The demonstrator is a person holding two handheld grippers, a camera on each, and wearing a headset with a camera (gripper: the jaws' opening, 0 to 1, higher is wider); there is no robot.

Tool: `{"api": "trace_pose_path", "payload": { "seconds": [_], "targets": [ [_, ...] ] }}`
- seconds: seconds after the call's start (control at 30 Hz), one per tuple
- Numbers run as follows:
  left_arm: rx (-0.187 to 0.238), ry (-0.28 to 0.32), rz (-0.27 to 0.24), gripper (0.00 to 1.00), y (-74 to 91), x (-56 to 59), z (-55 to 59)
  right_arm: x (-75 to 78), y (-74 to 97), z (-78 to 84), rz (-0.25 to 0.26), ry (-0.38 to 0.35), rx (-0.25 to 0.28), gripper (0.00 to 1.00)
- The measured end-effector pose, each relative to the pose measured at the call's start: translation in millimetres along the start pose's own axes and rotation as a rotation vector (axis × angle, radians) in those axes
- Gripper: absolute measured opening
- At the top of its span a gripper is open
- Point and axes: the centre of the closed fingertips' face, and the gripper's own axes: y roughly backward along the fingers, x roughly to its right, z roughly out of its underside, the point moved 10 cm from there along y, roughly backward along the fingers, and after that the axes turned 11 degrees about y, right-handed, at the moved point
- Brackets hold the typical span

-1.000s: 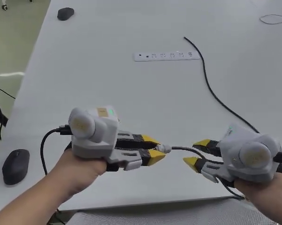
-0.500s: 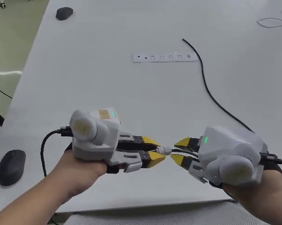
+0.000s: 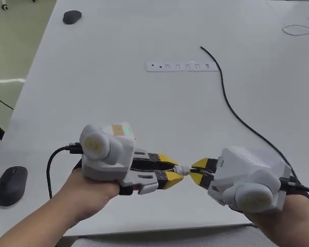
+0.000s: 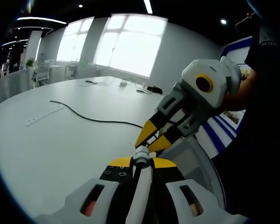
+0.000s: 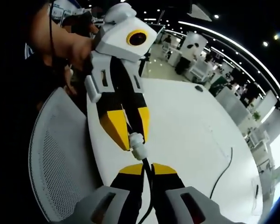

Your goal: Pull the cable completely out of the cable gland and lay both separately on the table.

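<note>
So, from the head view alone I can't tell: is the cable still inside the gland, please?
Observer: Yes. In the right gripper view the black cable runs straight into the white gland.
Operator: Thanks. Does the right gripper have hold of the cable?
Observer: Its view shows both jaws closed against the cable, just behind the gland.
Operator: And the left gripper?
Observer: In the left gripper view it clamps the gland lengthwise, with the gland's round end poking past the yellow tips.

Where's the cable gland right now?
Head view, low centre: the cable gland is clamped by the left gripper, just left of the right gripper holding the cable.
</note>
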Motion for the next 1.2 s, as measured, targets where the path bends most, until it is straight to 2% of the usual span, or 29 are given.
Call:
{"api": "trace_pose_path", "payload": {
  "seconds": [0.23, 0.5, 0.67, 0.73, 0.93, 1.07, 1.2],
  "targets": [
    [0.002, -0.021, -0.006, 0.15, 0.3, 1.3, -1.0, 0.6, -1.2, 3.0, 0.006, -0.076, 0.006, 0.0],
    [0.022, -0.022, -0.019, 0.15, 5.0, -1.0, -0.6, 6.7, -0.3, 21.6, 0.036, -0.26, -0.003, 0.01],
    [0.029, -0.028, -0.018, 0.15, 6.3, -1.0, -0.4, 8.8, -2.1, 39.8, 0.044, -0.437, -0.007, 0.01],
    [0.029, -0.026, -0.019, 0.15, 6.7, -1.3, -0.2, 9.4, -2.9, 45.9, 0.05, -0.467, -0.012, 0.01],
    [0.027, -0.031, -0.017, 0.15, 7.4, -1.4, 1.2, 9.7, -6.2, 65.9, 0.056, -0.639, -0.009, 0.01],
    [0.032, -0.03, -0.014, 0.15, 7.8, -1.2, 1.2, 9.0, -8.5, 86.4, 0.065, -0.793, -0.019, 0.01],
    [0.031, -0.033, -0.01, 0.15, 7.6, -1.0, 1.6, 5.5, -11.1, 100.1, 0.058, -0.884, -0.027, 0.01]
  ]
}}
